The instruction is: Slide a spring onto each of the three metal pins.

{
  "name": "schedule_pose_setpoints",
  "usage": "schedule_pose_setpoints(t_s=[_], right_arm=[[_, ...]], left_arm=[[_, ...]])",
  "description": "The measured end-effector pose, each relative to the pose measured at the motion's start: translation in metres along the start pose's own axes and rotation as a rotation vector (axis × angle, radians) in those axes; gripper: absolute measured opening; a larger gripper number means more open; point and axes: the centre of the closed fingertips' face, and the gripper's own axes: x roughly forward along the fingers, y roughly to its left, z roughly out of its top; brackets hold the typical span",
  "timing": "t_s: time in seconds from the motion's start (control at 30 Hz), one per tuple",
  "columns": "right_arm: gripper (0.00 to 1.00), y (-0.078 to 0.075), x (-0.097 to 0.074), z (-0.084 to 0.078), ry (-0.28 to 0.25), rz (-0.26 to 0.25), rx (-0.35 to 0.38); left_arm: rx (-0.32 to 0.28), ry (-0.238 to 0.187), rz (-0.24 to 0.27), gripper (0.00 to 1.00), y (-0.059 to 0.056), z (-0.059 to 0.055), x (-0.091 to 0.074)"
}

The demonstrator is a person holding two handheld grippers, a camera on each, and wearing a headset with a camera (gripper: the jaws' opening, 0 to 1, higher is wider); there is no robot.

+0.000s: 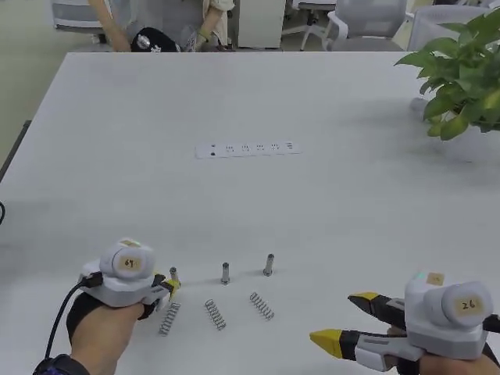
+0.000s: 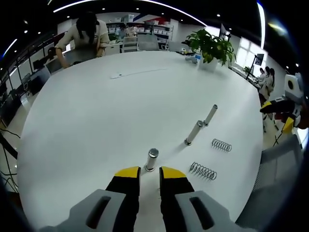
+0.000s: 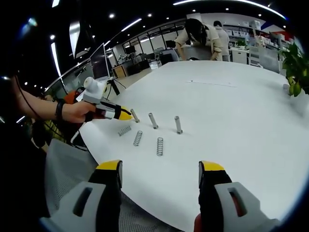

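white surface [image 1: 328, 156] carries three upright metal pins [image 1: 225, 273] in a row, three springs [image 1: 215, 314] lying flat just beside them. left gripper [image 2: 149, 171] points at the leftmost pin [image 2: 152, 159], jaws narrowly apart, tips just short of it. right gripper [image 3: 160, 165] hovers well apart, jaws spread wide.

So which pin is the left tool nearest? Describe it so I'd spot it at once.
On the white table, nearer than the power strip, three pins stand in a row with springs lying before them. It is the end pin right at the yellow tips of the left tool; the other two stand alone.
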Motion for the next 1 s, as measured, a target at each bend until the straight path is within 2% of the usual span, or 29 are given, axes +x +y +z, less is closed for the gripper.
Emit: schedule_pose_setpoints(t_s=[0.17, 0.37, 0.47, 0.53, 0.7, 0.9, 1.0], right_arm=[[0.63, -0.003, -0.001, 0.002, -0.010, -0.003, 0.007], [0.63, -0.005, 0.001, 0.004, -0.015, -0.006, 0.006], [0.63, -0.005, 0.003, 0.003, -0.017, -0.004, 0.008], [0.63, -0.003, 0.005, 0.003, -0.020, -0.001, 0.009], [0.62, 0.003, 0.010, -0.003, -0.011, 0.010, 0.010], [0.62, 0.010, 0.014, -0.009, 0.004, 0.030, 0.003], [0.62, 0.011, 0.015, -0.010, 0.011, 0.037, -0.006]], left_arm=[[-0.006, 0.014, 0.001, 0.12, 0.004, -0.011, -0.012], [-0.012, 0.013, 0.018, 0.13, 0.013, -0.024, -0.028], [-0.045, -0.001, 0.022, 0.14, 0.018, -0.028, -0.036], [-0.040, 0.001, 0.030, 0.14, 0.020, -0.032, -0.042], [-0.029, 0.002, 0.031, 0.15, 0.020, -0.041, -0.054], [-0.032, -0.017, 0.025, 0.19, 0.016, -0.048, -0.066], [-0.039, -0.050, 0.025, 0.21, 0.017, -0.047, -0.073]])
